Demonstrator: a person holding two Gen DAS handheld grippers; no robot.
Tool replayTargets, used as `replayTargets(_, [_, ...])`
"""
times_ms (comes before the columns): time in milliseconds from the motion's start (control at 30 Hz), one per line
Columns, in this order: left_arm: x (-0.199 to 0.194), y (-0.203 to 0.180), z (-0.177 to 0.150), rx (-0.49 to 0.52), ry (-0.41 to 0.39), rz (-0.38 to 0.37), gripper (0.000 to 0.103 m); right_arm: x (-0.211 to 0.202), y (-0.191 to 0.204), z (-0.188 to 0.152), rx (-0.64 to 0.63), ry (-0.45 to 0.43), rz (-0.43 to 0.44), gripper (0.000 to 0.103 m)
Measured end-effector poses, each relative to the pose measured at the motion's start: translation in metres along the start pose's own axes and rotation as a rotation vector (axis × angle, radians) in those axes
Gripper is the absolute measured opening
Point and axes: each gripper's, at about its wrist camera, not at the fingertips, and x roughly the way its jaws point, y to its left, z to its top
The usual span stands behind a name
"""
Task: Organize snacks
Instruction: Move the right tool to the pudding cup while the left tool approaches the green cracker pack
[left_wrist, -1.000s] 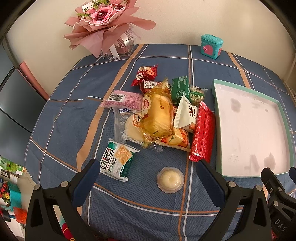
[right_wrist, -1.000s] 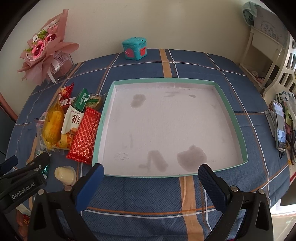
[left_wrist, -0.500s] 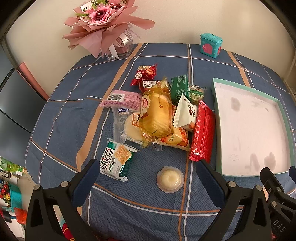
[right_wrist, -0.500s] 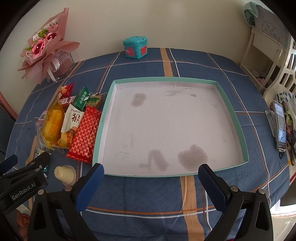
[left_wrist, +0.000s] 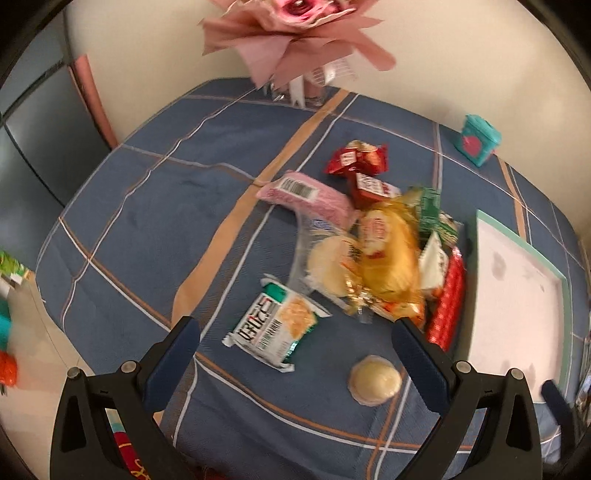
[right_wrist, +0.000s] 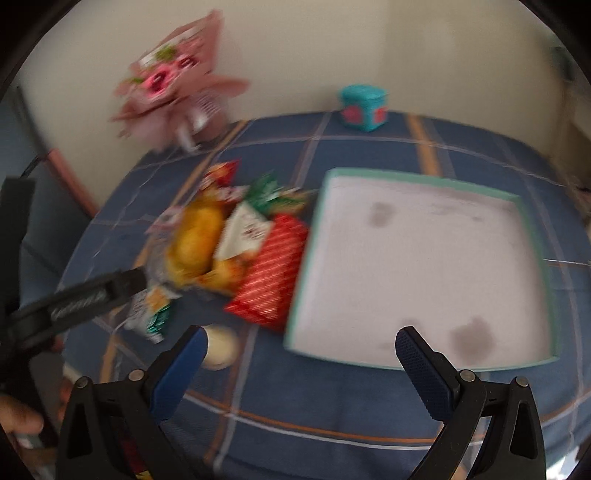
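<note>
Teal-rimmed tray holds nothing; snacks lie just left of it. Both grippers, left and right, gape wide, unladen. Recommend taking the cracker pack squarely across its width.

Snack pile left of tray, on tablecloth.

A red striped packet lies beside the teal-rimmed white tray on blue plaid cloth.

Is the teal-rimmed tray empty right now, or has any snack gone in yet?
Empty. The tray shows only its bare white floor with a few dark stains; the red striped packet and the other snacks lie on the tablecloth beside it.
</note>
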Motion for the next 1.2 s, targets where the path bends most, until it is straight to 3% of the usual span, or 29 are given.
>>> replayTargets(267, [0.009, 0.009, 0.019, 0.203, -0.016, 0.093, 0.103, 0.035, 0.039, 0.001, -0.064, 0.119, 0.114, 0.103])
replayTargets(367, [0.017, 0.017, 0.022, 0.242, 0.017, 0.103, 0.103, 0.048, 0.048, -0.001, -0.079, 0.175, 0.118, 0.103])
replayTargets(567, [0.047, 0.034, 0.018, 0.243, 0.131, 0.086, 0.103, 0.073, 0.071, -0.009, -0.162, 0.267, 0.100, 0.100])
replayTargets(667, [0.060, 0.040, 0.015, 0.239, 0.182, 0.061, 0.103, 0.086, 0.078, -0.014, -0.192, 0.307, 0.090, 0.094])
replayTargets(900, [0.082, 0.040, 0.014, 0.280, 0.244, 0.033, 0.102, 0.117, 0.093, -0.024, -0.233, 0.359, 0.039, 0.088])
replayTargets(1000, [0.090, 0.036, 0.011, 0.306, 0.264, 0.036, 0.092, 0.125, 0.104, -0.027, -0.270, 0.360, 0.011, 0.088])
replayTargets(1100, [0.094, 0.038, 0.012, 0.321, 0.275, 0.037, 0.089, 0.131, 0.118, -0.030, -0.307, 0.360, -0.020, 0.087])
replayTargets(1200, [0.091, 0.039, 0.013, 0.334, 0.285, 0.018, 0.080, 0.134, 0.127, -0.035, -0.329, 0.355, -0.045, 0.081])
